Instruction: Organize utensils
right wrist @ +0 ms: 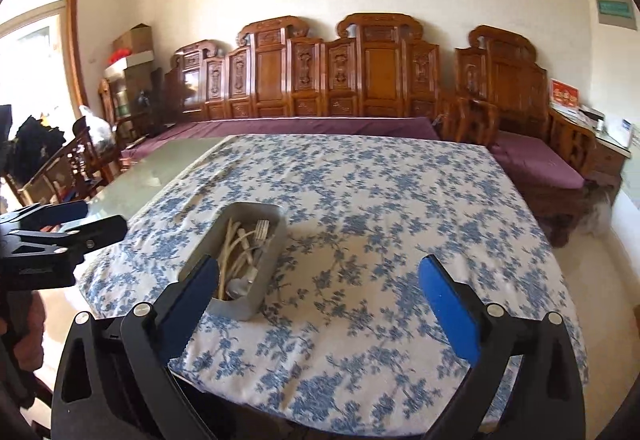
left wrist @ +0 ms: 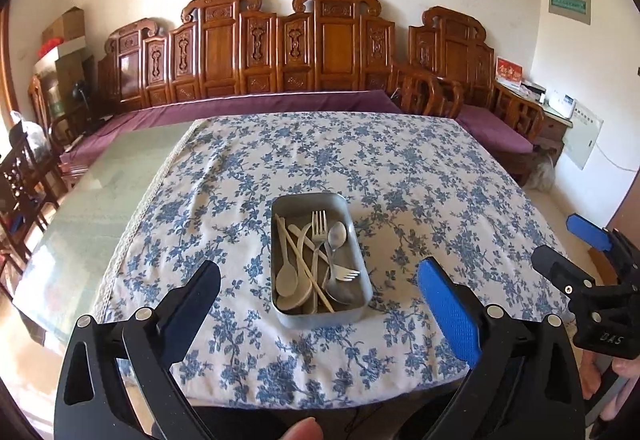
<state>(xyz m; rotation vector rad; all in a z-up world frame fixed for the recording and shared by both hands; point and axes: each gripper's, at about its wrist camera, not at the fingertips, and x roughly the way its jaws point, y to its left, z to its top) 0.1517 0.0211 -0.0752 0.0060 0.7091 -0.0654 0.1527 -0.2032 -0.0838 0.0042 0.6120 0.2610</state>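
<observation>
A grey metal tin (left wrist: pixel 282 314) sits on the blue-flowered tablecloth (left wrist: pixel 420 179). It holds a metal fork (left wrist: pixel 319 226), a metal spoon (left wrist: pixel 337 236), a second small fork (left wrist: pixel 347 274), white plastic spoons (left wrist: pixel 287 280) and a chopstick (left wrist: pixel 308 272). My left gripper (left wrist: pixel 320 280) is open and empty, held above the near table edge with the tin between its fingers. My right gripper (right wrist: pixel 320 276) is open and empty; the tin (right wrist: pixel 268 280) lies just right of its left finger. The right gripper also shows in the left wrist view (left wrist: pixel 568 244), and the left gripper in the right wrist view (right wrist: pixel 84 217).
The cloth covers the right part of a glass-topped table (left wrist: pixel 100 191). A carved wooden bench with purple cushions (left wrist: pixel 280 103) runs behind it. Wooden chairs (left wrist: pixel 24 175) stand at the left. A side cabinet (left wrist: pixel 560 111) stands at the right.
</observation>
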